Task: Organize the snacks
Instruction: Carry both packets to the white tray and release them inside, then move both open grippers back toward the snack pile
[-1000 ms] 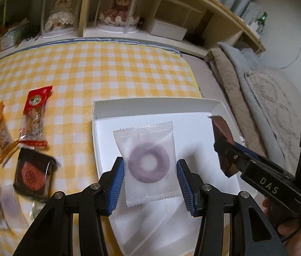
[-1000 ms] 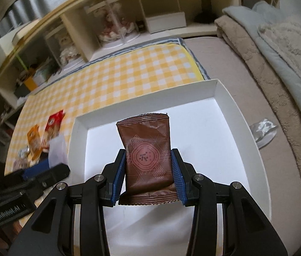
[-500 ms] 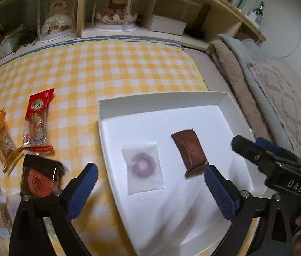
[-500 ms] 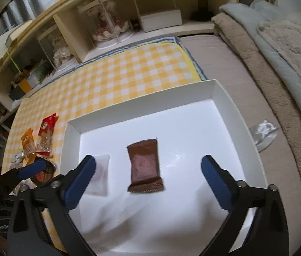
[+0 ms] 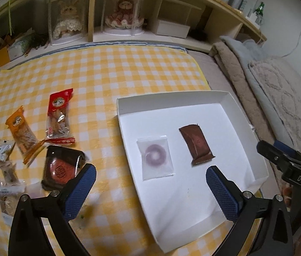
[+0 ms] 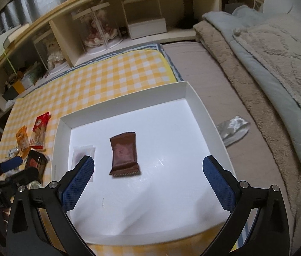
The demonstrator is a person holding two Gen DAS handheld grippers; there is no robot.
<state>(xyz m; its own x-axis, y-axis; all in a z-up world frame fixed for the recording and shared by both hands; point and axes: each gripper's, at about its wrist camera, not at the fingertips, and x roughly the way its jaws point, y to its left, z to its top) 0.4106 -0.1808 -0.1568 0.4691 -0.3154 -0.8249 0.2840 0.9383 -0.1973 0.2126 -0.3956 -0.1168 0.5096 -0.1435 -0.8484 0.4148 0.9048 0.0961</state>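
Hovering over the white tray [image 5: 238,115] now, you have both tools spread as wide as they go: the left gripper [image 5: 150,182] has nothing between its blue pads, and the right gripper [image 6: 148,176] is just as empty, jaws gaping over the tray floor. Two snacks lie flat inside, side by side and apart: the clear donut packet [image 5: 155,156] and the brown wrapper [image 6: 124,153] just to its right

Everything else waits on the yellow checked cloth [image 5: 112,74], left of the tray: the red packet [image 5: 58,115], the orange packet [image 5: 21,133], the dark square pack [image 5: 62,166] nearest your left tool, and a few small pale wrappers [image 5: 3,170] clumped at the edge, too blurred to name

Expect all of these to be light and crinkly, with slick film that slides under a shallow pinch. The dark square pack looks stiffer, likely a tray inside, so span its opposite sides. For the long red and orange ones, take them across the middle of the body, not the flimsy sealed ends, and squeeze gently; whatever is inside may crumble. The pale ones overlap, so pick the top one alone
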